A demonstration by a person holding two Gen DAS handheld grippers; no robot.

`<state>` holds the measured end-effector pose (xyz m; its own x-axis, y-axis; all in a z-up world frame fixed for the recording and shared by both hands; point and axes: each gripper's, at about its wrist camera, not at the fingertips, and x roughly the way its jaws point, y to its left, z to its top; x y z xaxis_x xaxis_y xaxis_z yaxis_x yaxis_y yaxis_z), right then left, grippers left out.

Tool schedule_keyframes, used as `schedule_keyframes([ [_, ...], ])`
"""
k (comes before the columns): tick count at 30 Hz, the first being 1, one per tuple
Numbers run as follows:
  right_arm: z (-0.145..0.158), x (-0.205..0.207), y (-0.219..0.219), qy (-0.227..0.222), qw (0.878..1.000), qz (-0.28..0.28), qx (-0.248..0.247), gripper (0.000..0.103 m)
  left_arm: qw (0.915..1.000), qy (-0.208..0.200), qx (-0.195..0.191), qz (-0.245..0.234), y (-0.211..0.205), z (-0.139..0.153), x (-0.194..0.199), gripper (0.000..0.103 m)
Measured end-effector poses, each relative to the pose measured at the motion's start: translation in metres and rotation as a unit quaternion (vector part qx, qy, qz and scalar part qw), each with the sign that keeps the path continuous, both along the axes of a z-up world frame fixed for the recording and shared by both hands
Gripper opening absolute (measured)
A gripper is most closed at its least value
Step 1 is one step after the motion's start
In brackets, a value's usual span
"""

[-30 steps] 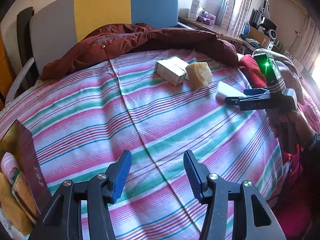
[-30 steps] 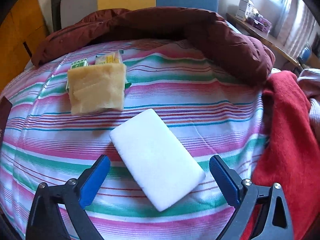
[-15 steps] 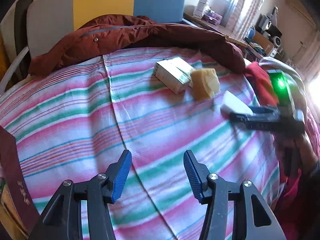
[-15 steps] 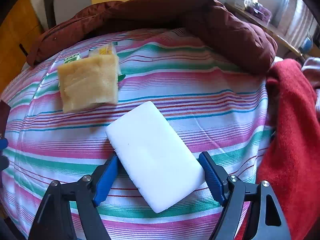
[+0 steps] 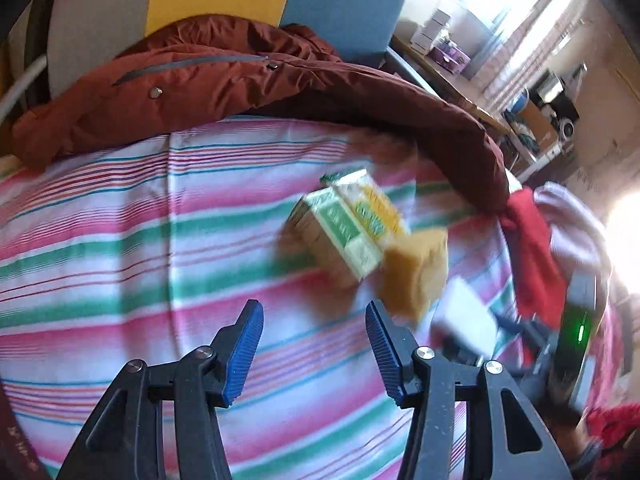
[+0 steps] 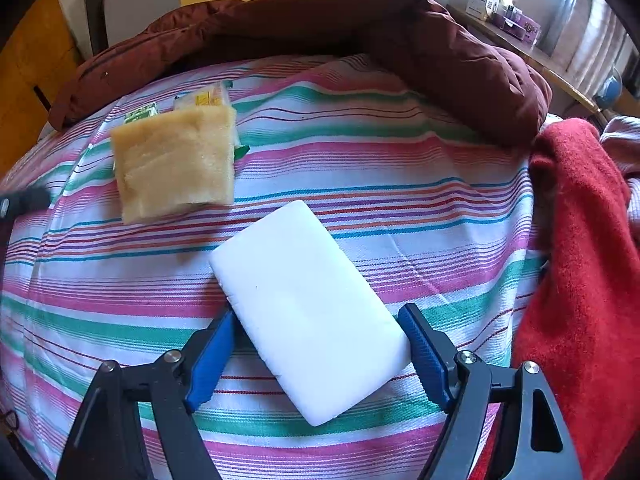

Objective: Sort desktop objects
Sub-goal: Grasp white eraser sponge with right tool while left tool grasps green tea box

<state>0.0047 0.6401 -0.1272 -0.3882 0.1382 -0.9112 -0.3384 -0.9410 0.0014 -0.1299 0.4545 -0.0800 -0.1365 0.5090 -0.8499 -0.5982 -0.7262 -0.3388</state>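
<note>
Gripping an unmarked white block (image 6: pixel 306 312), the right claw (image 6: pixel 316 354).

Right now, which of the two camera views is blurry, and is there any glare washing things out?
Left wrist view: motion-smeared, so the green and yellow box and the yellow sponge look soft, and window glare burns out the right edge. Right wrist view: sharp, evenly lit, with the white sponge crisp; only fisheye bending of the striped sheet.

- White sponge (image 6: pixel 310 318): flat rectangular block, lying diagonally between the right jaws, both pads against its sides.
- Yellow sponge (image 6: pixel 176 164): flat, beyond them, leftward.
- Green-yellow carton (image 5: pixel 346 222): behind it.
</note>
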Motion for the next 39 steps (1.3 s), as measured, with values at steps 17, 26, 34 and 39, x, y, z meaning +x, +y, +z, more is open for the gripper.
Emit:
schedule_keyframes([
  [17, 0.002, -0.008, 0.001, 0.002, 1.0, 0.006, 0.002, 0.082, 0.9975, -0.05, -0.019, 0.046, 0.061, -0.016, -0.046, 0.053],
  [26, 0.003, -0.007, -0.001, 0.002, 1.0, 0.005, 0.002, 0.082, 0.9974, -0.039, -0.046, 0.039, 0.074, -0.023, -0.046, 0.053],
  [34, 0.003, -0.007, -0.002, 0.003, 1.0, 0.005, 0.002, 0.083, 0.9966, -0.037, -0.067, 0.033, 0.081, -0.033, -0.039, 0.049],
  [39, 0.004, -0.009, -0.001, 0.005, 1.0, 0.006, 0.003, 0.082, 0.9977, -0.005, -0.064, 0.022, 0.074, -0.03, -0.032, 0.037],
])
